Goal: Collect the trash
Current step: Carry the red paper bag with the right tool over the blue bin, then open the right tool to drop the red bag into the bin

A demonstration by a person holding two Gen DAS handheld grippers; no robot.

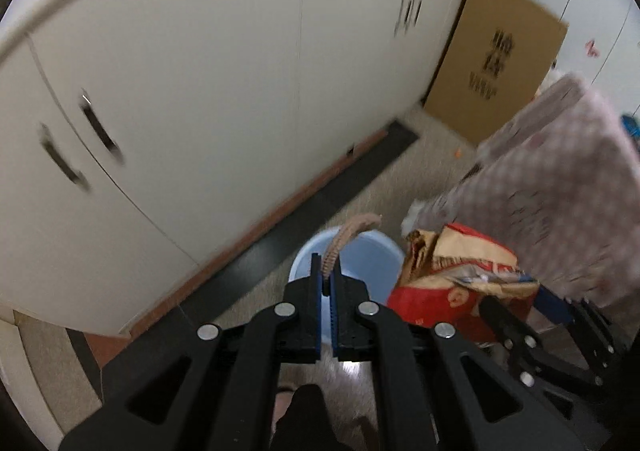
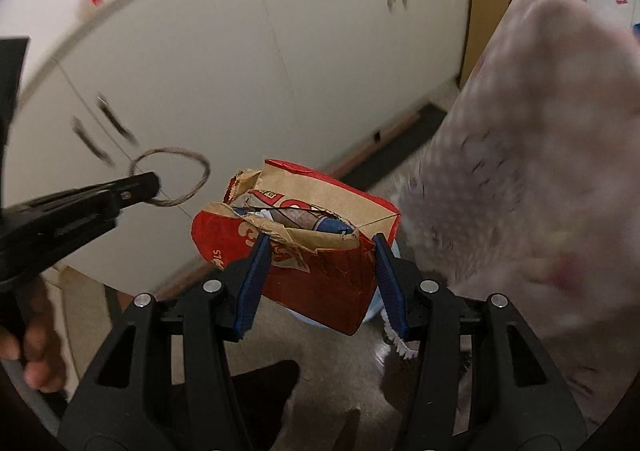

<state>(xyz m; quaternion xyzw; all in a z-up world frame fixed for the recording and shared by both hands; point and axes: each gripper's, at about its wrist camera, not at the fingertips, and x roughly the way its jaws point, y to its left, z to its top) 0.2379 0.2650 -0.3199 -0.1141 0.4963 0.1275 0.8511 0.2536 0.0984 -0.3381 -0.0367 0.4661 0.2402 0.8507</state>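
Note:
My left gripper (image 1: pixel 329 274) is shut on a loop of brown twine (image 1: pixel 344 241), which hangs above a light blue bin (image 1: pixel 376 255) on the floor. From the right wrist view the same left gripper (image 2: pixel 154 183) pinches the twine loop (image 2: pixel 172 179) at the left. My right gripper (image 2: pixel 318 255) is shut on a torn red and brown paper bag (image 2: pixel 320 247), its blue pads (image 2: pixel 256 275) pressing both sides. The bag (image 1: pixel 452 275) also shows right of the bin in the left wrist view, with the right gripper (image 1: pixel 524 311) behind it. The bin (image 2: pixel 374 309) peeks out under the bag.
White cabinet doors (image 1: pixel 200 91) with dark handles run along the left above a dark plinth (image 1: pixel 320 195). A cardboard box (image 1: pixel 496 59) leans at the far end. A table draped in a pink patterned cloth (image 1: pixel 560 179) stands on the right. A hand (image 2: pixel 36 351) holds the left gripper.

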